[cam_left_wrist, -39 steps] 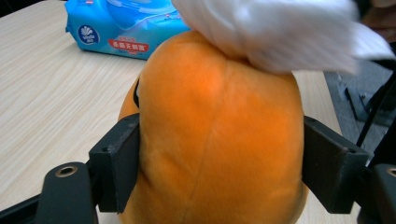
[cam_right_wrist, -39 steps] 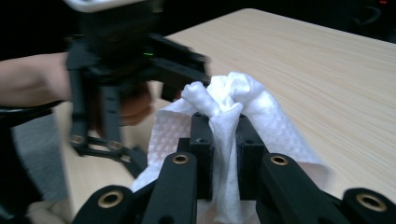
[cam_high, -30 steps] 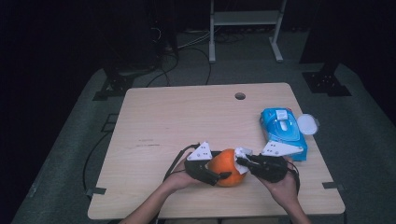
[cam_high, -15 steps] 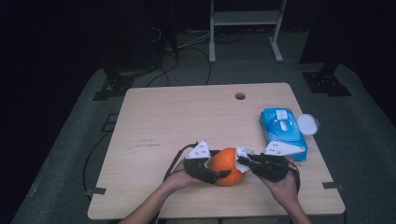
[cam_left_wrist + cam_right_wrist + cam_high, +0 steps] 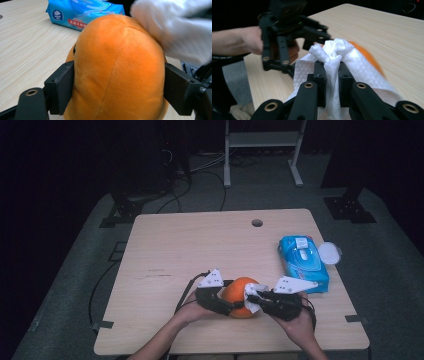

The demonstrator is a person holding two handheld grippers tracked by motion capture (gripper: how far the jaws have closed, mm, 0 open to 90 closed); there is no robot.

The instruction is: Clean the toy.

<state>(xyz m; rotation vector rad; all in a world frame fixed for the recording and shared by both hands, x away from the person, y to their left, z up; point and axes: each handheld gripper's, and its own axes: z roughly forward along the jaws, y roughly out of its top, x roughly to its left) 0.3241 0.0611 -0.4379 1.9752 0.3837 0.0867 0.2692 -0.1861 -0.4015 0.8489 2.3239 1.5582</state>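
Near the front edge of the pale wooden table [image 5: 190, 245], between the person's two hands, sits a round orange plush toy [image 5: 239, 296] with a seam running down its fuzzy surface. The left gripper [image 5: 220, 301] has it clamped from the side: in the left gripper view its two black jaws press into the plush on either flank of the toy, spread fairly wide by the toy's bulk (the fabric bulges slightly past the pads). The right gripper [image 5: 254, 302] comes in from the other side with its jaws nearly together, pinching a crumpled white wet wipe [image 5: 332, 53] whose bunched top sticks up above the pads while the rest drapes down over the orange plush. In the left gripper view the wipe lies against the toy's upper right side. Farther back on the right of the table, well apart from the toy, lies a blue plastic pack of wet wipes [image 5: 302, 262] with its round white lid [image 5: 329, 253] flipped open beside it.
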